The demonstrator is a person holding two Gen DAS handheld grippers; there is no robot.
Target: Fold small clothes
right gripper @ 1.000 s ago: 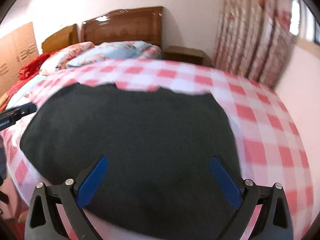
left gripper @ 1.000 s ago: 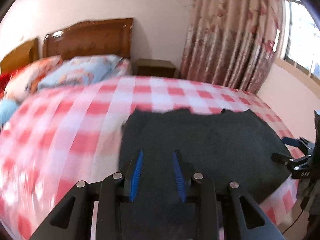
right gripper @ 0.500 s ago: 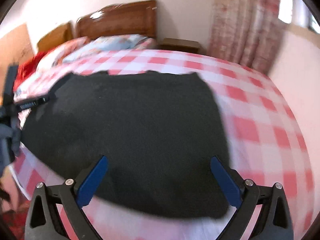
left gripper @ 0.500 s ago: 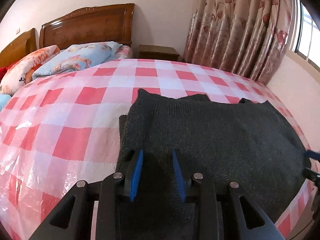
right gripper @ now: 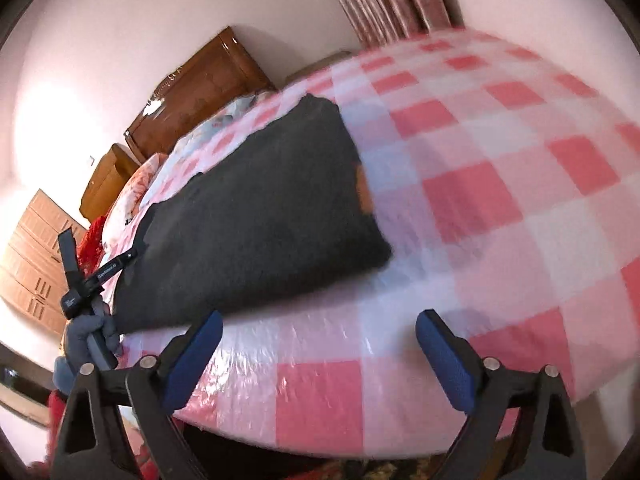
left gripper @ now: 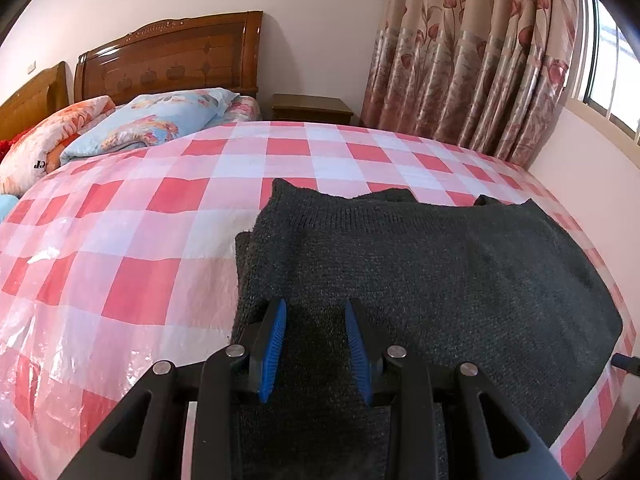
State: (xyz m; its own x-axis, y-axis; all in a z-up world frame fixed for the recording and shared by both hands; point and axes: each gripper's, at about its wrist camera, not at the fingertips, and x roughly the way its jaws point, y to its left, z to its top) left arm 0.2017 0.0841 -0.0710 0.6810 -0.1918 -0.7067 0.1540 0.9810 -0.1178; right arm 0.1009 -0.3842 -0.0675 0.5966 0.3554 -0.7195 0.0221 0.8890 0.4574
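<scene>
One dark grey knitted garment [left gripper: 420,264], spread flat over the near end of a bed [left gripper: 168,216] with a red-and-white checked cover under clear plastic sheeting. Ribbed edge and two small peaks along the far side of the knit in the left wrist view; a doubled layer showing at its left border. Left gripper [left gripper: 315,322] low over the near left part of the knit, blue-padded fingers [left gripper: 276,340] a narrow gap apart, fabric visible between them; whether pinching it, cannot tell. Right gripper [right gripper: 316,344] off the garment, hovering above bare checked cover near the bed's edge, jaws spread wide and gripping nothing; view tilted and somewhat blurred. Seen from there, the left device at the knit's far corner, held in a gloved hand [right gripper: 86,338]. Further out: floral pillows [left gripper: 152,124] heaped at the head of the bed, a carved wooden headboard [left gripper: 172,56], a small bedside table [left gripper: 312,108], patterned curtains [left gripper: 472,60] beside a window, and a pale wardrobe [right gripper: 36,260].
</scene>
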